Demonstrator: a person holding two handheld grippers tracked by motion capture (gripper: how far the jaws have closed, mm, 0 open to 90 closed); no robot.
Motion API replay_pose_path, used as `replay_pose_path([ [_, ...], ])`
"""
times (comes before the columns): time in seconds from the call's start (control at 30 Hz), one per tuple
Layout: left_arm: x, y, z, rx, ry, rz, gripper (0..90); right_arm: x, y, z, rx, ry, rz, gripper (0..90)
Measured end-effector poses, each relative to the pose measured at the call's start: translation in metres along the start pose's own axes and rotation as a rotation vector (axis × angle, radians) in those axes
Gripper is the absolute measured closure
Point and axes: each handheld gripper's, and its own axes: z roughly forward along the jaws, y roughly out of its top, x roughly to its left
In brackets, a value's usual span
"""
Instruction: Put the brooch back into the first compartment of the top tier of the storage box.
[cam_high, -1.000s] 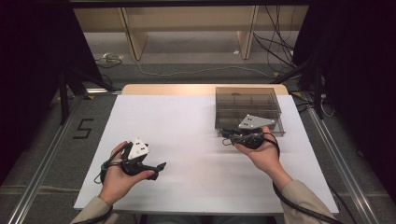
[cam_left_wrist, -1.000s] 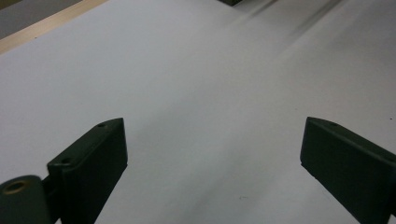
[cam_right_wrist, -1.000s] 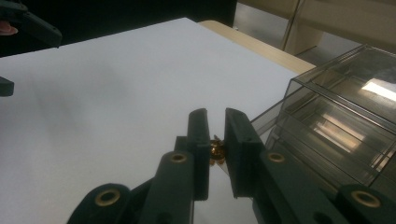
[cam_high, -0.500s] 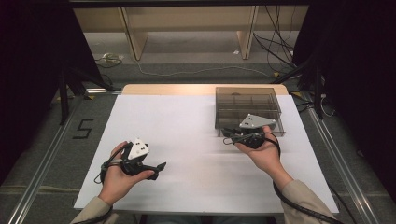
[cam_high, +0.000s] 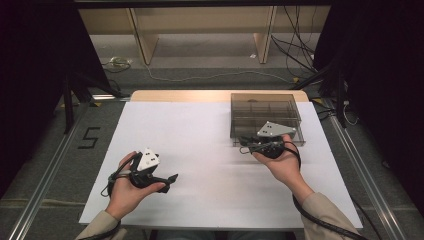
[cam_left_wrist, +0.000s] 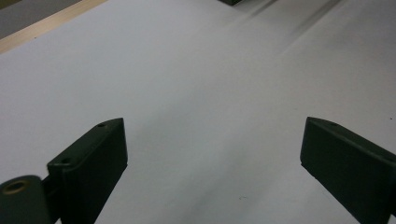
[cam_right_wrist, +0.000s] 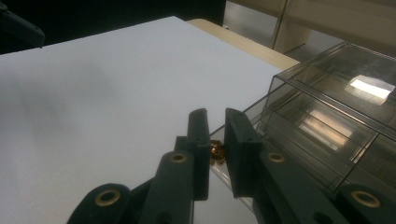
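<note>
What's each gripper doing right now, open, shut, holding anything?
Left gripper: open, jaws wide apart over the white sheet, holding nothing.
Right gripper: nearly shut by the clear box; a grip cannot be told.

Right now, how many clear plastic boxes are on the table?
1. The clear compartment box sits at the far right of the white table, just beyond the right gripper; none other visible.

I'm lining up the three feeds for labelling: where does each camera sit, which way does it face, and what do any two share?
High view: above the person's side, facing forward and down on the white table; both forearms and each hand-held gripper show.
Left gripper view: rides the left hand-held gripper, jaws wide apart over bare table.
Right gripper view: rides the right hand-held gripper, jaws nearly closed around a small gold item, beside the clear box.
Shared: high and right views show the box.
</note>
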Motion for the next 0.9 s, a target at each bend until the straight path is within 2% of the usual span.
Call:
replay_pose_path([
  [0.9, 0.0002, 0.0002, 0.0003, 0.001, -0.002, 0.001, 7.3, -0.0039, 0.0007, -0.0014, 0.002, -0.053, 0.009, 81.7],
])
